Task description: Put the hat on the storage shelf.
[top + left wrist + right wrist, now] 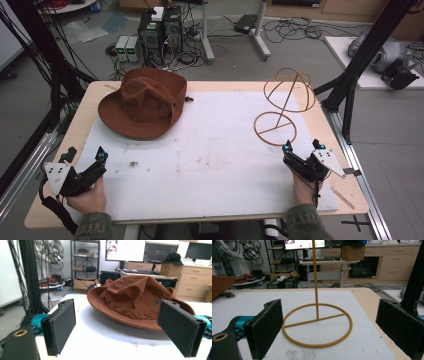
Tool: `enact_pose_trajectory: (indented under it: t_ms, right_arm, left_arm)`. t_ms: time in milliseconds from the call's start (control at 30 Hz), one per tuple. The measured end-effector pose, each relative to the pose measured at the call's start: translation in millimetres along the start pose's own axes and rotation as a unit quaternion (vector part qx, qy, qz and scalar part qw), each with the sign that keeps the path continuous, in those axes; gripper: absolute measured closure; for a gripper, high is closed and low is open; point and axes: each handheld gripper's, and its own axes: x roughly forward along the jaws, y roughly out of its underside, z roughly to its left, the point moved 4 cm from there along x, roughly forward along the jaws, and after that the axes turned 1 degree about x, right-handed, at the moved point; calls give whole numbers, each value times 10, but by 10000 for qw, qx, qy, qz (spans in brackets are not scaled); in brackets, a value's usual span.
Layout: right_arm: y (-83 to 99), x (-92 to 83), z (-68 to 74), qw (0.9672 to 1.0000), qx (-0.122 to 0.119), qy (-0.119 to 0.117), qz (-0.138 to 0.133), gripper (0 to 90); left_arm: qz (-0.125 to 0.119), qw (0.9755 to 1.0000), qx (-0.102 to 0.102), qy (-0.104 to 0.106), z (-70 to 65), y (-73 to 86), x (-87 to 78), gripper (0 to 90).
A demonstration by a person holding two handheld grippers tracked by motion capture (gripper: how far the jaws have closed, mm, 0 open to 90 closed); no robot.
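The left claw point(84, 170) rests low at the near left edge of the tabletop point(220, 165), its jaws spread wide with nothing between them; in its own view the two black pads point(62, 325) frame bare white surface, and the hat point(135, 300) lies straight ahead of them, well apart from the tips. That reads as a starting stance: the jaws are held open and aimed at the brim so the hand need only go forward to take it. The right claw point(304, 159) sits likewise at the near right edge, jaws wide and empty, with the stand point(317, 322) just ahead of it, its ring base flat on the tabletop and its upright rod rising between the pads' line of sight. From above, the hat point(142, 102) lies crown up on its brim, far forward and slightly right of the left claw, while the stand point(282, 107) is forward of the right claw, its wire dome at the top waiting bare. The layout suggests the reason for the split: each hand is parked nearest the thing it will deal with, the left to lift the hat by its soft brim, the right to steady the light wire stand, which would likely tip or slide if the hat were dropped onto the dome unbraced. Neither thing is touched yet.
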Motion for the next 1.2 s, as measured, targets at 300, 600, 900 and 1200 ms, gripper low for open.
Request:
enact_pose_trajectory:
  t_ms: [300,600,900,1200]
  right_arm:
    - [-1,-1,3,10000,-8,-5,-4,67]
    - [1,4,4,10000,11,-17,15,67]
    - [-2,-6,1,10000,49,-53,7,67]
    - [12,5,6,9999,77,-94,47,67]
  left_arm:
    - [6,10000,-20,-55,9,-15,3,155]
    - [-27,9999,33,137,-40,-29,15,153]
    - [-66,9997,75,226,-55,-127,66,157]
    - [247,9973,458,514,-105,-301,302,153]
